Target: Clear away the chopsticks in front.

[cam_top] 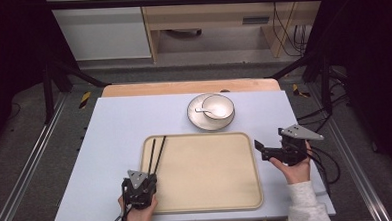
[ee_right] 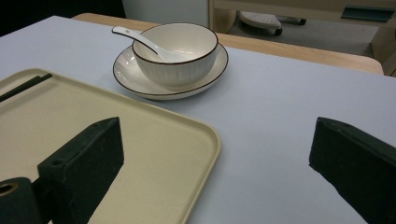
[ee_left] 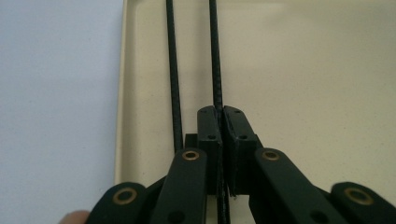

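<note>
We see a pale grey tabletop [cam_top: 110,144] on a wooden table, grey floor [cam_top: 221,42] beyond, a light wood cabinet [cam_top: 219,12], a white panel [cam_top: 100,29], dark frame bars [cam_top: 179,0].

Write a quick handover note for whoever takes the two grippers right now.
Left gripper: shut on one black chopstick, over the beige plastic tray's left edge.
The second black chopstick lies beside it on the tray.
Right gripper: open, empty, at the tray's right edge.
White ceramic bowl with white spoon sits on its white saucer beyond the tray, untouched.
Probably left: release the chopstick, then handle the bowl set.
</note>
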Demonstrator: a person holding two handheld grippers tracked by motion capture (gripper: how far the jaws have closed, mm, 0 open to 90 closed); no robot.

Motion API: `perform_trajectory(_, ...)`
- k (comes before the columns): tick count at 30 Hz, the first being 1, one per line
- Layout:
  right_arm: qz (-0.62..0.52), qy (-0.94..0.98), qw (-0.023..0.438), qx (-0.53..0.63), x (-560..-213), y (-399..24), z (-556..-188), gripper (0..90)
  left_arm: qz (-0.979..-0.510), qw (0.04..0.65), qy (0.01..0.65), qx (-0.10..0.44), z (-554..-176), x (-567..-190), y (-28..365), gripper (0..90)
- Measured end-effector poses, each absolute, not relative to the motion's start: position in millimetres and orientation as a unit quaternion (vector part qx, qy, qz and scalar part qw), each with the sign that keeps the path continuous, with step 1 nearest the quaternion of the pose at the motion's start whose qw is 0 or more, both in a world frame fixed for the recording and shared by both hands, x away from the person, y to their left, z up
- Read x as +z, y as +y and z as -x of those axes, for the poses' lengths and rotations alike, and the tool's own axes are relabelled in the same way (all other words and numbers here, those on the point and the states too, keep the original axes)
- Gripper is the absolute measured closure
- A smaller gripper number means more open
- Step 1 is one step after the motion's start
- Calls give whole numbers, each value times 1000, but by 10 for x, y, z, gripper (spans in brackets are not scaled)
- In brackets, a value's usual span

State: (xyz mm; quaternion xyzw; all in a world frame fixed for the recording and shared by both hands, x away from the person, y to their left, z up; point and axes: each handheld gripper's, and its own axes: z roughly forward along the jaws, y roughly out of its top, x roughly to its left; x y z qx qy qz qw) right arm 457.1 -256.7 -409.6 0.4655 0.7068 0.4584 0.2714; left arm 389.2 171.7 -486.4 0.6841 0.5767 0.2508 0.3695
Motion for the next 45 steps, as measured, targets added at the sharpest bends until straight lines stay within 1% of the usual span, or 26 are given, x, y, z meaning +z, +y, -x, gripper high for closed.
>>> perform_trajectory(6,-466,707,270,458,-4097,-2566,-4570,34,-688,366,574,251,-3889,-4859,1699,849)
perform_trajectory(13,-466,709,271,455,-4105,-2563,-4575,34,-689,368,573,247,-3896,-4855,1696,805)
perform_trajectory(15,-466,709,271,455,-4106,-2560,-4575,34,-691,374,570,242,-3906,-4852,1703,773)
perform_trajectory(17,-466,708,271,455,-4105,-2562,-4573,34,-695,386,559,235,-3919,-4839,1721,721)
perform_trajectory(19,-465,709,271,455,-4104,-2568,-4571,33,-694,414,544,227,-3935,-4812,1746,672)
perform_trajectory(22,-467,707,271,457,-4106,-2583,-4569,31,-700,428,518,240,-3969,-4749,1785,600)
perform_trajectory(25,-470,704,271,458,-4109,-2602,-4566,31,-704,447,496,243,-4023,-4681,1840,524)
perform_trajectory(29,-472,703,273,458,-4114,-2616,-4566,29,-716,447,475,249,-4124,-4576,1912,396)
perform_trajectory(31,-473,702,272,457,-4124,-2621,-4566,29,-717,454,468,247,-4186,-4536,1962,348)
perform_trajectory(32,-474,702,271,457,-4128,-2625,-4565,28,-717,456,469,241,-4223,-4520,1994,311)
perform_trajectory(35,-476,701,271,456,-4141,-2644,-4568,28,-718,450,475,237,-4330,-4494,2100,244)
perform_trajectory(36,-477,700,271,457,-4145,-2649,-4567,29,-720,445,478,237,-4365,-4493,2137,226)
perform_trajectory(45,-484,698,270,454,-4186,-2684,-4568,28,-707,432,508,238,-4528,-4543,2430,161)
